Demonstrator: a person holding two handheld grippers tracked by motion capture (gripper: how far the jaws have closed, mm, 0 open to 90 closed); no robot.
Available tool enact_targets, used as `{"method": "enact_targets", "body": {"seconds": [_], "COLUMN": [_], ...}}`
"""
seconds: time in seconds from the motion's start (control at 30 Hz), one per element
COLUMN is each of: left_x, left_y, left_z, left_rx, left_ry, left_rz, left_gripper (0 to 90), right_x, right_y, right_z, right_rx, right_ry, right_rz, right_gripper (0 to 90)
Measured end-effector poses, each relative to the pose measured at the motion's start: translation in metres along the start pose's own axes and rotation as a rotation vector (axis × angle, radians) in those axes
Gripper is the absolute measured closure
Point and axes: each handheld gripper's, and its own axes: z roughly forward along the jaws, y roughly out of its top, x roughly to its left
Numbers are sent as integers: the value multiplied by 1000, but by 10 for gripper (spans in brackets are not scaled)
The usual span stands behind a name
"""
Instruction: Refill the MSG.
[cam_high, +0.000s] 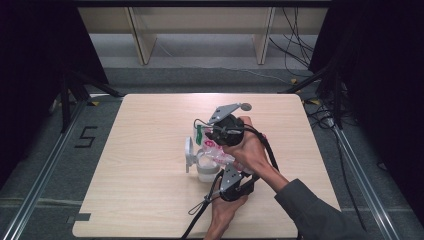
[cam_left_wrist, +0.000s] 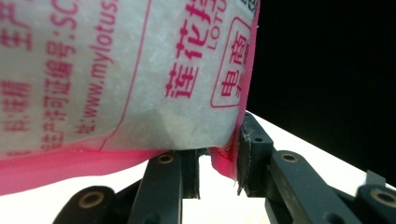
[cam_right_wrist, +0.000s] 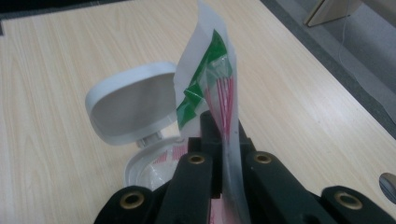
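A plastic bag (cam_high: 214, 149) of white granules, printed in pink with a green top, hangs tilted over a white jar (cam_high: 205, 172) near the table's middle. The jar's flip lid (cam_high: 188, 152) stands open to its left. My right gripper (cam_high: 209, 136) is shut on the bag's thin top film (cam_right_wrist: 210, 79), above the jar's mouth (cam_right_wrist: 152, 170) and next to the lid (cam_right_wrist: 130, 102). My left gripper (cam_high: 220, 163) comes from the near side and holds the bag's pink bottom corner (cam_left_wrist: 223, 161) between its jaws (cam_left_wrist: 217, 168). The bag's bulging body (cam_left_wrist: 116, 70) hides what is beyond it.
The wooden table (cam_high: 150, 190) has bare room left of the jar and at the far side. Beyond it stand pale shelf legs (cam_high: 142, 40). Cables (cam_high: 295, 45) lie on the floor at the right, and dark stands (cam_high: 67, 95) rise at the left.
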Motion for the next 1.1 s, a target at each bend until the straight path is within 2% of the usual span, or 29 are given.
{"method": "enact_targets", "body": {"seconds": [0.1, 0.13, 0.17, 0.2, 0.3, 0.67, 0.77, 0.8, 0.93, 1.0, 1.1], "left_x": [0, 0, 0, -1, 0, 0, -1, -1, -1, -1, -1], "left_y": [1, 1, 0, 0, 1, 1, 0, 1, 1, 1, 1], "left_z": [-1, -1, 0, 0, 0, 0, 0, 0, 0, 0, 0], "left_rx": [-2, -1, 0, -1, -1, -14, -11, -7, -11, -15, -13], "left_ry": [0, -1, 0, 0, -6, -3, -5, -6, -7, -7, -9], "left_rz": [2, 2, 2, 1, -1, -2, -4, -3, -4, -5, -6], "left_gripper": [724, 725, 725, 724, 724, 724, 725, 724, 725, 725, 725], "right_x": [0, -1, 0, 1, -1, 2, 2, 1, 1, 1, 1], "right_y": [0, 0, 0, 0, 0, 1, 0, 1, 1, 1, 1], "right_z": [-2, -2, -2, -1, -2, -1, -1, -1, -1, -1, 0], "right_rx": [-10, -15, -1, 8, -13, -3, 2, 2, 5, 2, -3], "right_ry": [-7, -15, 3, 1, -1, -4, -1, -10, -2, -6, 1], "right_rz": [17, 0, 3, 6, 5, 11, 9, -5, 15, -5, 1], "right_gripper": [900, 900, 900, 900, 900, 900, 900, 900, 900, 900, 900]}}
